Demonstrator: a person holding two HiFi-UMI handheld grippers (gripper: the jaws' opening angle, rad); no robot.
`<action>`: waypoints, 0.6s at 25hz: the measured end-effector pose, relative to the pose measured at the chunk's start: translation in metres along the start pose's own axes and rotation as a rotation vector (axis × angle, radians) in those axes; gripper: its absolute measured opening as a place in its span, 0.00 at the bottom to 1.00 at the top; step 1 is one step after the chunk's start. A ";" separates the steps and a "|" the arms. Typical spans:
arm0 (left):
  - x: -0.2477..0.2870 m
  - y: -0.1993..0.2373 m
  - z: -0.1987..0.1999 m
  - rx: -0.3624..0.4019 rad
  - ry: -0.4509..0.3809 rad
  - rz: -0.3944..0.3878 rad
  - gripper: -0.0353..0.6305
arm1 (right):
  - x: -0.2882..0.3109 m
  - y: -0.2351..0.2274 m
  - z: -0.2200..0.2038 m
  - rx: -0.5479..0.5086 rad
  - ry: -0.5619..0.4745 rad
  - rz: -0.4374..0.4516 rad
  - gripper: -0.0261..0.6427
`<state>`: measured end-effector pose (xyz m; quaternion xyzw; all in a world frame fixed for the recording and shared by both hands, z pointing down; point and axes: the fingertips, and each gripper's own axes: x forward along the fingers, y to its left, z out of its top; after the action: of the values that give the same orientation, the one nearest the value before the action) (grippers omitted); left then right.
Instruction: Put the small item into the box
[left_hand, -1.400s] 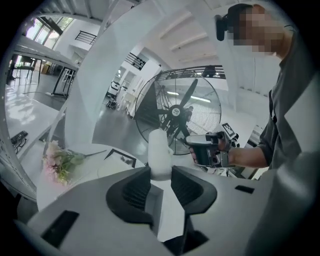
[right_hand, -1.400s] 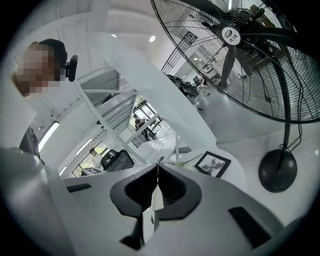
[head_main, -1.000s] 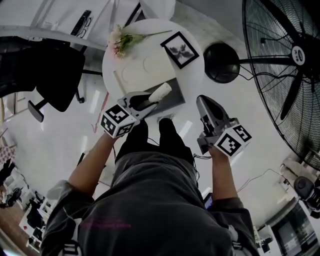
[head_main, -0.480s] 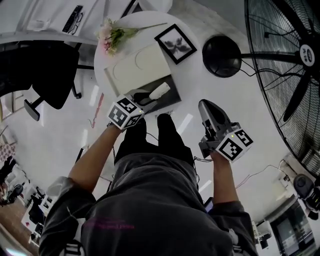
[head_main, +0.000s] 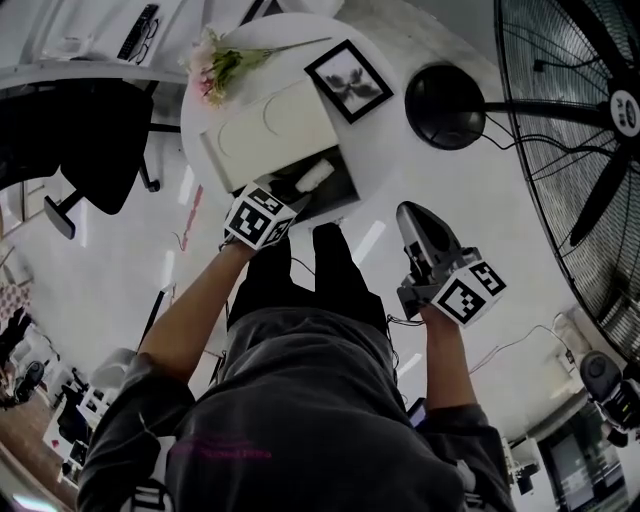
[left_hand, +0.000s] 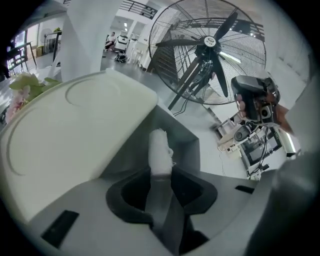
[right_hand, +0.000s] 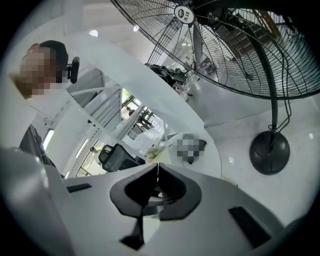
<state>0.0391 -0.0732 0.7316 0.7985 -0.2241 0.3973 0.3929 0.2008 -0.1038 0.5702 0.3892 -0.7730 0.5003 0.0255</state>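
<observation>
The task looked near its end but not finished. The left gripper (left_hand: 161, 172) pinched the small item (left_hand: 160, 147), a white roll-like piece, between its fingers, and the item pointed into the open grey box (left_hand: 186, 136). I judged that the item hung over the opening and was not yet released, so lowering it and letting it go were left. Whether its tip touched the inside of the box, I could not tell. The right gripper (right_hand: 156, 172) was off to the side of the bench (head_main: 290, 70), its fingers pressed together with nothing between them.

By count there were one small item, one box with one cream lid (head_main: 275, 130) lying open, two grippers, one bunch of flowers (head_main: 215, 65), one picture frame (head_main: 348, 80) and one fan (head_main: 590, 150).
</observation>
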 end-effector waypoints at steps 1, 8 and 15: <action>0.002 0.001 -0.002 -0.004 0.008 0.010 0.26 | -0.001 -0.001 -0.001 0.001 0.001 0.000 0.07; 0.006 0.003 -0.010 0.002 0.027 0.055 0.29 | -0.007 0.000 -0.006 0.001 -0.002 -0.004 0.07; -0.010 -0.004 -0.010 0.006 0.004 0.039 0.35 | -0.004 0.014 -0.007 -0.019 -0.012 0.011 0.07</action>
<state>0.0313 -0.0621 0.7254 0.7942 -0.2378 0.4072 0.3832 0.1918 -0.0930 0.5614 0.3877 -0.7800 0.4908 0.0216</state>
